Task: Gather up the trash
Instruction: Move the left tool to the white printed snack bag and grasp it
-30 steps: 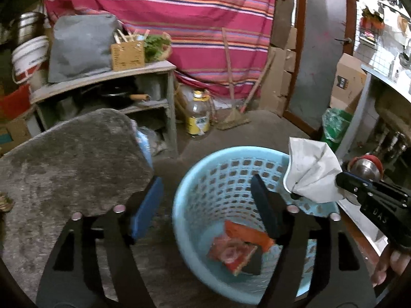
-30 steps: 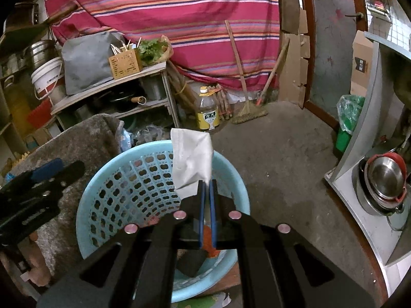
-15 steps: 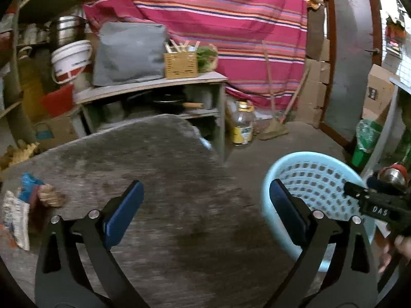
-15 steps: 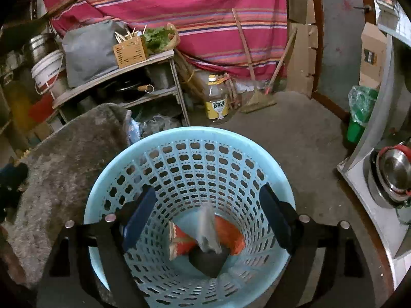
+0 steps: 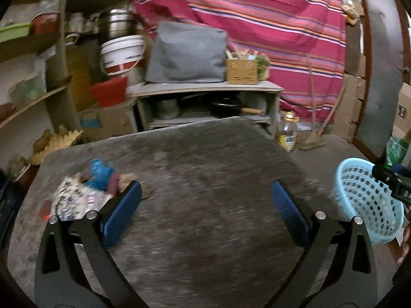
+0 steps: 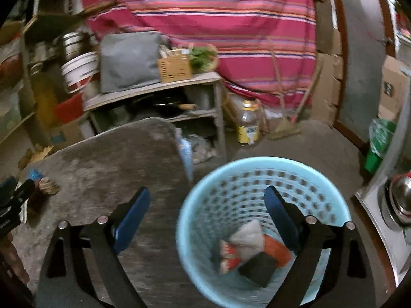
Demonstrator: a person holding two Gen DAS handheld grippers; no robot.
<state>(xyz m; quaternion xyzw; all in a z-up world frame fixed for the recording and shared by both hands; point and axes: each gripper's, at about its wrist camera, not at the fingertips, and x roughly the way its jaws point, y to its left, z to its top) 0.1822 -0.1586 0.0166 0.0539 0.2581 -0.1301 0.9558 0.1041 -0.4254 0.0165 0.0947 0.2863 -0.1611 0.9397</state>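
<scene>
Striped cloth (image 5: 257, 12) backs cluttered shelves; grey table (image 5: 205, 192) in front. Basket (image 6: 257, 169) beside table holds blurred wrappers (image 6: 246, 246). Trash pile (image 5: 84, 190) on table's left, motion-smeared. Left gripper (image 5: 205, 205) and right gripper (image 6: 205, 210) opening, both empty.

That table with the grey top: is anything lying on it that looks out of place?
Yes. A small heap of litter sits near the left edge of the table: a crumpled printed wrapper, a blue scrap and brownish bits. The rest is bare.
</scene>
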